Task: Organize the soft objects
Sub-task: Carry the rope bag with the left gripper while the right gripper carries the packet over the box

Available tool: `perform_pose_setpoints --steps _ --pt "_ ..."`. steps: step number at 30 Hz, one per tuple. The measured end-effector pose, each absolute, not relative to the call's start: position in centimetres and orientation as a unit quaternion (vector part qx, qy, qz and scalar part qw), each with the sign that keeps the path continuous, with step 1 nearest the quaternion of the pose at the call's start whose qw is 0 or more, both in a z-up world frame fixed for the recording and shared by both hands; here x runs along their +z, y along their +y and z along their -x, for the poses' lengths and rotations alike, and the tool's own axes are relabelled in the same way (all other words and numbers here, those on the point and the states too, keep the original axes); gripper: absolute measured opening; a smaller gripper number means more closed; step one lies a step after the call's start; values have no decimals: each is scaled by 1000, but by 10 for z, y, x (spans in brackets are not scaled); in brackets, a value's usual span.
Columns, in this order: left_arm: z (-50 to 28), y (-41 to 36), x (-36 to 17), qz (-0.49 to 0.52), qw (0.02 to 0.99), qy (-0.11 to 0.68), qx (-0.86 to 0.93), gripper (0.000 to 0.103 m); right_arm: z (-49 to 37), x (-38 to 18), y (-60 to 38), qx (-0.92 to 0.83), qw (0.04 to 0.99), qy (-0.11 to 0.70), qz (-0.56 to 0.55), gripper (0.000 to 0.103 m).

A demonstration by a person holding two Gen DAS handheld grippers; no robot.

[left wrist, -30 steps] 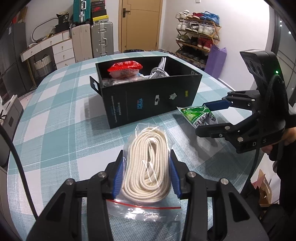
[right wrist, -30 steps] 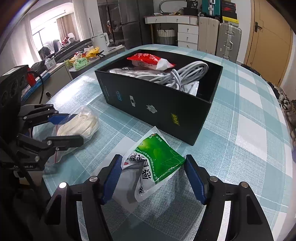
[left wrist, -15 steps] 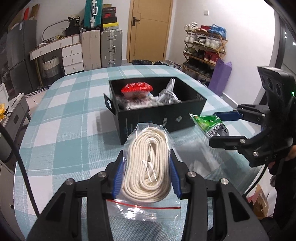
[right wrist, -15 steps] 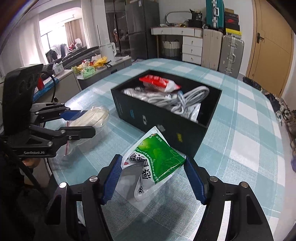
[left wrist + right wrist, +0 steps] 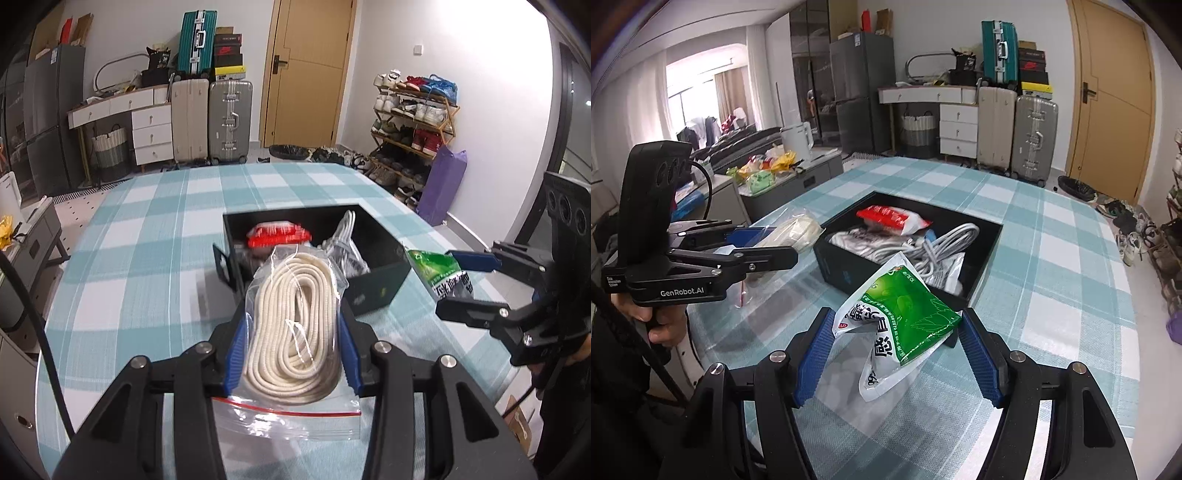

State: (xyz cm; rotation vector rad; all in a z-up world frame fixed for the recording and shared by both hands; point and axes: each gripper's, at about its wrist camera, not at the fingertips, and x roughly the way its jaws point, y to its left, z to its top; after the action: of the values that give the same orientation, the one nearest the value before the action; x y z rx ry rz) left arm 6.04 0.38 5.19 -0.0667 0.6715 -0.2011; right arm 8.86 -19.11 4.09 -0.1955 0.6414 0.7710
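Note:
My left gripper (image 5: 291,328) is shut on a clear zip bag of coiled cream rope (image 5: 295,332) and holds it in the air, just short of the black box (image 5: 373,291). The bag also shows in the right wrist view (image 5: 798,232). My right gripper (image 5: 897,339) is shut on a green and white packet (image 5: 901,317), lifted above the table near the box's (image 5: 834,269) front corner. The packet shows at the right of the left wrist view (image 5: 443,273). In the box lie a red and white packet (image 5: 890,218) and white cables (image 5: 938,251).
The table has a teal and white checked cloth (image 5: 147,266). Suitcases (image 5: 210,118), drawers and a door stand behind it, a shoe rack (image 5: 413,122) at the right. A low cabinet with bags (image 5: 768,173) stands to the left of the table.
Both grippers have risen with their loads, so the table and box look lower and farther. The rope bag now overlaps the box's near wall in the left wrist view.

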Motion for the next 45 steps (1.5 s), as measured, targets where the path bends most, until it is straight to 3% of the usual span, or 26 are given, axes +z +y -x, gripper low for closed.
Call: perform_pose_setpoints --steps 23,45 --pt "-128 -4 66 30 945 310 -96 42 -140 56 -169 348 892 277 87 69" --pt "-166 -17 41 16 940 325 -99 43 -183 30 -148 312 894 288 140 69"
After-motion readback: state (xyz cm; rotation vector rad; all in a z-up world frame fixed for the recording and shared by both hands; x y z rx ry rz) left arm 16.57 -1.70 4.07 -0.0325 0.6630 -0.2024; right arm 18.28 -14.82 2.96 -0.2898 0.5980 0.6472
